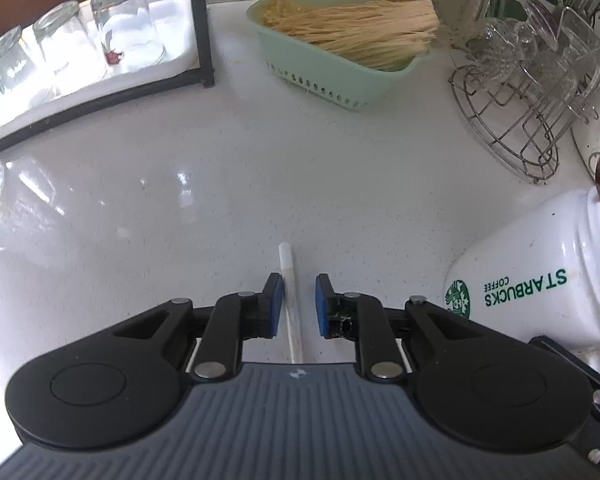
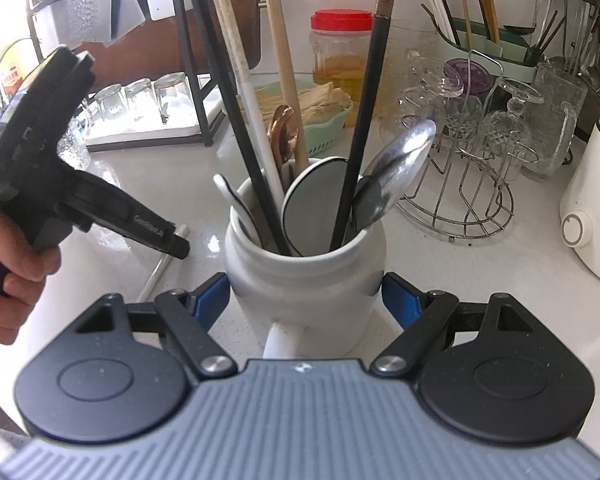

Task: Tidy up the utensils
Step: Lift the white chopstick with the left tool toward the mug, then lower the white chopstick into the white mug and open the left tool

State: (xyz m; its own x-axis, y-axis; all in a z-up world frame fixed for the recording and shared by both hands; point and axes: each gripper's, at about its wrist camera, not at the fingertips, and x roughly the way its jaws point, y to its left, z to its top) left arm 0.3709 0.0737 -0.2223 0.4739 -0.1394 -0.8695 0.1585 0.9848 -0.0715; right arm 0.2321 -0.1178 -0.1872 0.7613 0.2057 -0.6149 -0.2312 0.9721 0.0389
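Chopstick work is the step in hand: my left gripper (image 1: 298, 306) stands unclenched astride a thin white chopstick (image 1: 290, 292) lying flat on the pale speckled countertop (image 1: 180, 184), pads not pressing it. Beside it, my right gripper (image 2: 303, 300) clasps the white ceramic Starbucks mug (image 2: 303, 276) crammed with utensils. Next, I judge, pinch the chopstick and drop it in the mug.

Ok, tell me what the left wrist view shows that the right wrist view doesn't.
Only the left wrist view shows the left tool open around the white chopstick on the counter, and the mug's Starbucks print. Only the right wrist view shows the utensils standing in the mug, the right tool clamped on it, the red-lidded jar and the person's hand. Both show the mug, chopstick, green basket, upturned glasses and wire rack.
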